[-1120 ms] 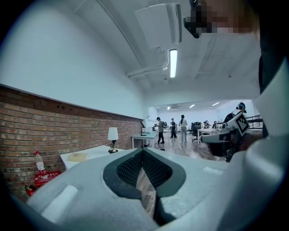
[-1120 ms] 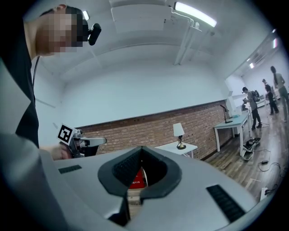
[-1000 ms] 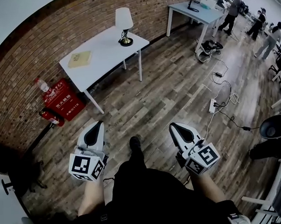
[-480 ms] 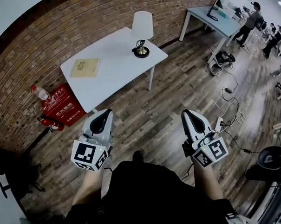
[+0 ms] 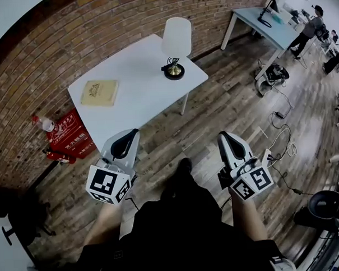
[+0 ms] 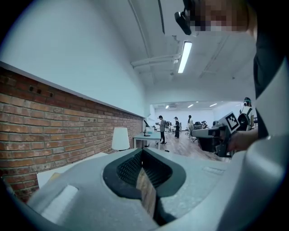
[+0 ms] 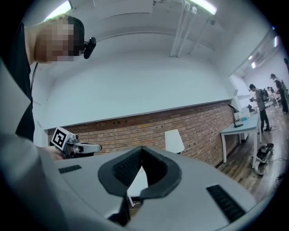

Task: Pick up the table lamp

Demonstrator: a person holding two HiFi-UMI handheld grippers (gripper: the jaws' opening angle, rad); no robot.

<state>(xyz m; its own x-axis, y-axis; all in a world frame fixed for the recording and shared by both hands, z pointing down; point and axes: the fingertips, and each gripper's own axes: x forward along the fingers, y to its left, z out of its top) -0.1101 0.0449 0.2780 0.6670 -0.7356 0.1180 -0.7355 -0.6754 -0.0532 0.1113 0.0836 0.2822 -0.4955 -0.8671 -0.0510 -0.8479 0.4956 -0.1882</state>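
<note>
White table [image 5: 139, 88] bears table lamp [image 5: 175, 45], tan booklet [image 5: 99, 92].

nothing reads cleanly from where i am. the red box [image 5: 74, 136] by the brick wall [image 5: 97, 28] carries white characters, too small to make out. the tan booklet [image 5: 99, 92] on the white table [image 5: 143, 102] bears a faint unreadable mark. the cubes [image 5: 107, 184] on my left gripper [image 5: 126, 137] and right gripper [image 5: 225, 138] show only black-and-white square codes.
</note>
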